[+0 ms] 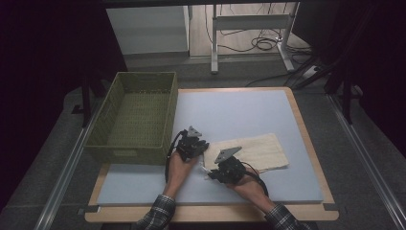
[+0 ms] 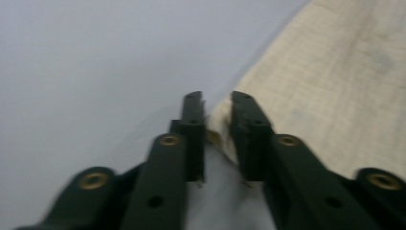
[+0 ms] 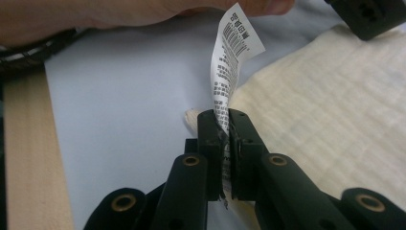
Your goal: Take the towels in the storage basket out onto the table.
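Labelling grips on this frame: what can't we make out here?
- Care label print: too small to read, right gripper view.
- Cloth near corners: covered by both grippers, high view.
- Left gripper pad contact on cloth: blurred, left gripper view.
- Basket floor: dim.

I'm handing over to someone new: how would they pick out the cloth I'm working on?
Start from the green basket at the left of the light blue mat. To its right, near the mat's front edge, lies a cream cloth, flat and folded. It is the sole fabric there, has a white printed label at one corner, and both tongs, left and right, pinch its left edge.
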A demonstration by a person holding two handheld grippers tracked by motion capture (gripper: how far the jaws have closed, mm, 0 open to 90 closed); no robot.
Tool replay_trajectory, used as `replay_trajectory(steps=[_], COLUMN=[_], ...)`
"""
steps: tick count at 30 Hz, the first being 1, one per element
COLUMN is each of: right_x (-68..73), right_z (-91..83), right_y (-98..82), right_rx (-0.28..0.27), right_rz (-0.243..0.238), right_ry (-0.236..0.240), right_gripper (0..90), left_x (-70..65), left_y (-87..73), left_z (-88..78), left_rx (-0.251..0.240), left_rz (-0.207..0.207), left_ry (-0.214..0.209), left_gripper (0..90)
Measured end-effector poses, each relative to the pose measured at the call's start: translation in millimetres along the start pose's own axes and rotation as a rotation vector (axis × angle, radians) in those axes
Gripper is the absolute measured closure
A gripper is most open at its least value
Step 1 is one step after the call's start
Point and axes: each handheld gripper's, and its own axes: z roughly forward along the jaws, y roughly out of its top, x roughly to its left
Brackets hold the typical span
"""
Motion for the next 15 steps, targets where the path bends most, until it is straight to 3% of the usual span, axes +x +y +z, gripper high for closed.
replay_trajectory(steps=[2, 5, 10, 15], right_x=[-2.3, -1.1, 0.8, -8.9], right_z=[-0.9, -5.0, -19.3, -39.8], right_y=[0.7, 6.5, 15.2, 6.0], right_rx=[-0.015, -0.048, -0.094, -0.143], right_rz=[0.026, 0.032, 0.019, 0.056], right_ry=[0.031, 0.038, 0.030, 0.010], right_gripper=[85.0, 85.0, 84.9, 84.8], left_x=[-1.5, -1.9, -6.2, -15.6], left_y=[-0.9, -1.2, 8.7, 24.5], left_z=[-2.3, -9.5, -19.6, -15.6], left_rx=[-0.022, -0.069, -0.113, -0.122], left_rz=[-0.013, -0.028, -0.021, 0.015], left_ry=[0.045, 0.072, 0.079, 0.071], left_gripper=[87.2, 88.1, 88.2, 87.9])
